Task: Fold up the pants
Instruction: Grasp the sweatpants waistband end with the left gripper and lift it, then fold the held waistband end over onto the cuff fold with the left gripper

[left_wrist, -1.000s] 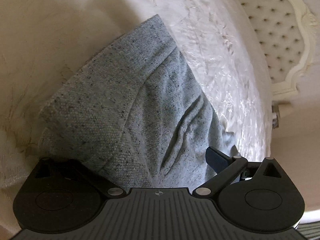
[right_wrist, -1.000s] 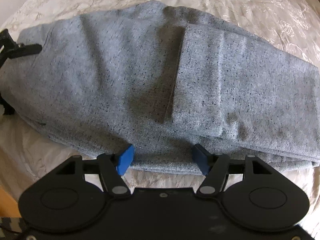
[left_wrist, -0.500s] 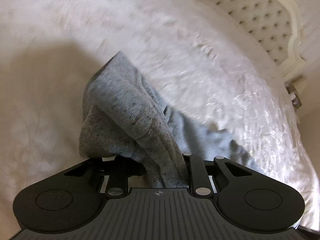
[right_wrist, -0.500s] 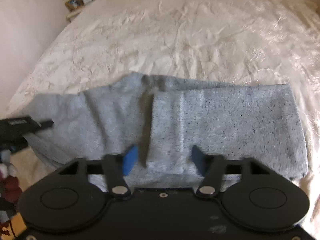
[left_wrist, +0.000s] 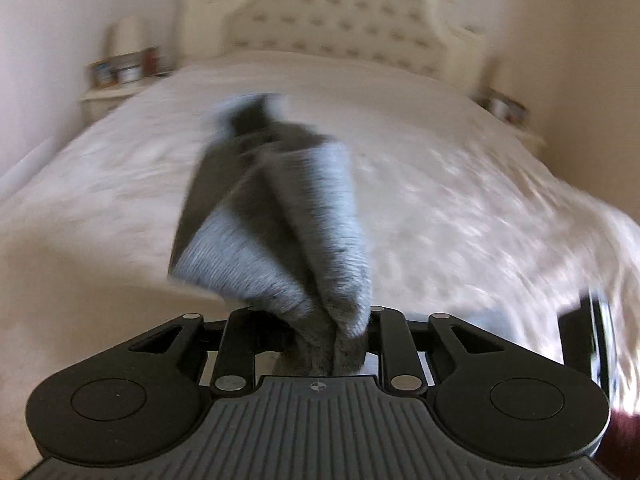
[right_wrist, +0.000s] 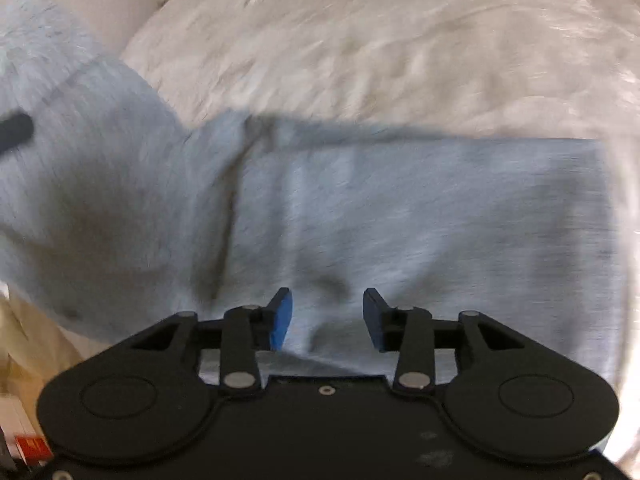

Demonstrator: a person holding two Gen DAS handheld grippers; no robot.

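Note:
Grey speckled pants (right_wrist: pixel 400 208) lie folded across the cream bed, their left end lifted off it. In the left wrist view my left gripper (left_wrist: pixel 316 320) is raised above the bed, shut on a bunched end of the pants (left_wrist: pixel 280 208); its jaws are opening slightly, and the cloth still hangs from them toward the bed. My right gripper (right_wrist: pixel 327 316) hovers over the near edge of the pants. Its blue pads (right_wrist: pixel 280 320) stand apart and are opening; a ridge of cloth lies between them, not pressed. Both views are blurred by motion.
The cream bedspread (left_wrist: pixel 460 184) stretches to a tufted headboard (left_wrist: pixel 344 20). Nightstands with small items stand at the left (left_wrist: pixel 120 76) and right (left_wrist: pixel 504 108) of the headboard. A black part of the other gripper (left_wrist: pixel 580 336) shows at the right edge.
My left gripper closed on the pants' end and lifted it, rolling level to face the headboard. The right gripper narrowed, then widened a little, and moved along the near edge.

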